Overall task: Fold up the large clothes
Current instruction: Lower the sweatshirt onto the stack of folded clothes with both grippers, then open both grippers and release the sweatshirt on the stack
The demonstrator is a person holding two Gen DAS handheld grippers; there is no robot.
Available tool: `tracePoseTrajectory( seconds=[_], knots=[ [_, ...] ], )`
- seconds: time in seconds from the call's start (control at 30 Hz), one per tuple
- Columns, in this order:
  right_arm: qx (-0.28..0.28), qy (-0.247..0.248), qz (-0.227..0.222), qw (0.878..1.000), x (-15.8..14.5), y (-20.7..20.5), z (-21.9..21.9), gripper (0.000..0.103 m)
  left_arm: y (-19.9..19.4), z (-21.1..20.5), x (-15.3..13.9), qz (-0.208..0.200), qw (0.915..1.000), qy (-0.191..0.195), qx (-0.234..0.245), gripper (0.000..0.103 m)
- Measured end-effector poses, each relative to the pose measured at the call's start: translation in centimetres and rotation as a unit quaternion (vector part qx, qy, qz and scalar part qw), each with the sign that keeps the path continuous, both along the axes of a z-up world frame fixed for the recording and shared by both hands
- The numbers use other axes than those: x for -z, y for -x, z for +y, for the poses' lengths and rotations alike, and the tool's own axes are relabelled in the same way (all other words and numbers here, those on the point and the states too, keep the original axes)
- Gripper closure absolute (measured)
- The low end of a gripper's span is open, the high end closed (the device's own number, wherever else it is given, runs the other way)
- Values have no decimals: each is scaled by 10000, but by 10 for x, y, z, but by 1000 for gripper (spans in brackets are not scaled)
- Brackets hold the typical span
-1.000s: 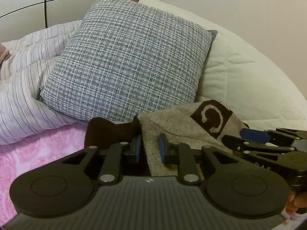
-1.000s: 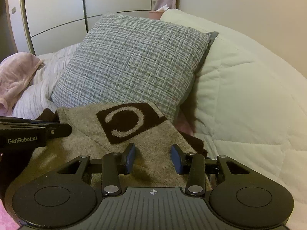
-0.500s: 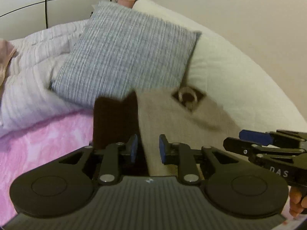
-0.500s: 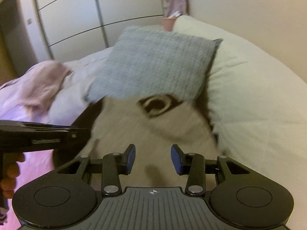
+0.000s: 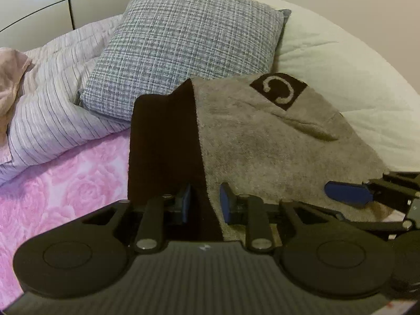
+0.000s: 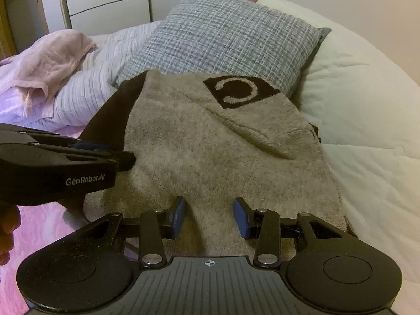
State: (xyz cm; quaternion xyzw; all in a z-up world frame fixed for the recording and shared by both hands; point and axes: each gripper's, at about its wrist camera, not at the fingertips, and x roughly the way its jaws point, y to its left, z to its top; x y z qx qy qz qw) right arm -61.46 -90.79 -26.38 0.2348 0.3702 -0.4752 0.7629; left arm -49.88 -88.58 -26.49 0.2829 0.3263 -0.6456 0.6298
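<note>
Left gripper: jaws narrow, and they have just been opening a little. The garment's edge, where the dark brown band meets the taupe pile, runs between the blue pads. Contact with the cloth is hard to judge here; it reads as a loosening pinch on that edge.

Right gripper: jaws spread, nothing clamped. The taupe pile passes under and between the pads untouched, as far as the view shows.

Task item: one large fleecy garment, taupe with a dark brown panel along its left side and a brown patch bearing a pale "C". It lies on the bed, near edge at the grippers, far edge against the checked cushion, right side lapping onto the cream quilt.

Progress (judgement): at least one fold appears made, since the brown underside is turned up along the left. A diagonal ridge crosses below the patch, so the top layer is not yet flat. Remaining: smoothing, plus probably a further fold to compact it.

Count, near to far:
- grippers: 2
- garment in hand: 1
- pink rose-print bedsheet: 1
- striped duvet: 1
- cream quilt: 1
- checked cushion: 1
- pink crumpled cloth, far left: 1, unfolded
</note>
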Motion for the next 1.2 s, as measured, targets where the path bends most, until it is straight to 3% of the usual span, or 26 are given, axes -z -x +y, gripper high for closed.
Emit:
tracePoseTrajectory(
  seconds=[0.17,0.3,0.43,0.67,0.77,0.83,1.2],
  knots=[
    [348,-83,-639,9973,-22,23,7,61,0,10,-25,-79,10000,-19,-52,81],
    [553,147,-1053,9928,-54,50,35,43,-7,41,-58,73,9998,36,-191,68],
    [535,72,-997,9936,-80,58,65,36,-9,77,-90,98,9996,49,-260,57],
    [575,-67,-1080,9925,-116,63,123,34,-2,137,-137,98,9999,92,-29,36],
    [530,-82,-990,9936,-129,58,140,34,0,160,-151,88,9998,181,37,30],
    [498,-118,-883,9948,-138,55,153,34,1,177,-160,35,9997,247,34,20],
    [794,-25,-640,9948,-172,52,214,34,-3,241,-190,-22,9983,570,82,8]
  ],
)
